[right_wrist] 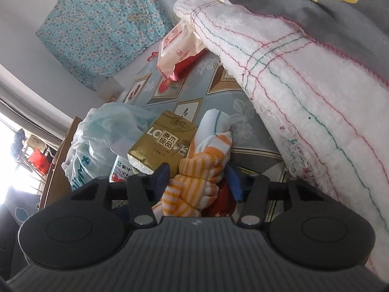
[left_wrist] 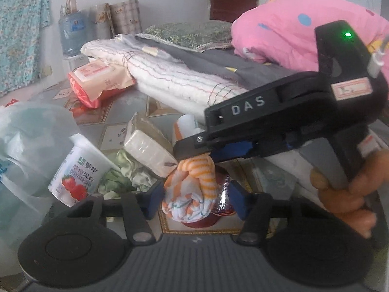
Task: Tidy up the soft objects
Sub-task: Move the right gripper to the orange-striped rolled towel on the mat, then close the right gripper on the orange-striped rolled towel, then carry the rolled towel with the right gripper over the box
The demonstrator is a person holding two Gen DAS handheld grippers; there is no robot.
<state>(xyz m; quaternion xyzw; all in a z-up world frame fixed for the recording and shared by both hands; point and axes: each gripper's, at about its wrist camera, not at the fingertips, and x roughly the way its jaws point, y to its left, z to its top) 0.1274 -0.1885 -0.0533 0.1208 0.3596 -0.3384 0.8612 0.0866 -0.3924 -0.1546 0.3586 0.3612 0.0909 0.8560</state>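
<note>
The orange-striped sock bundle (left_wrist: 194,194) was found on the patterned tablecloth (left_wrist: 116,114), between the blue pads of the left gripper (left_wrist: 193,198); the left pad (left_wrist: 155,196) was seen against the cloth, while a strip of red foil wrapper (left_wrist: 225,202) showed between the bundle and the right pad (left_wrist: 239,200), so a full clench could not be confirmed. The top of the bundle was met by the right gripper (left_wrist: 192,152), which was held in a hand (left_wrist: 350,194) and reached in from the right. In the right wrist view the striped knot (right_wrist: 197,185) was seen to be pinched between the pads of the right gripper (right_wrist: 198,182).

Just beside the bundle a gold tissue pack (right_wrist: 165,143) was seen, with a strawberry yogurt cup (left_wrist: 77,170) and a crumpled green cloth (left_wrist: 126,175) near it. Further left a pale plastic bag (right_wrist: 104,133) was lying. Behind these a folded white towel (left_wrist: 175,82) with a grey cloth (left_wrist: 218,60) over it was stacked, a wet-wipe packet (left_wrist: 97,75) was propped by its end, and a pink quilt (left_wrist: 304,29) was piled beyond.
</note>
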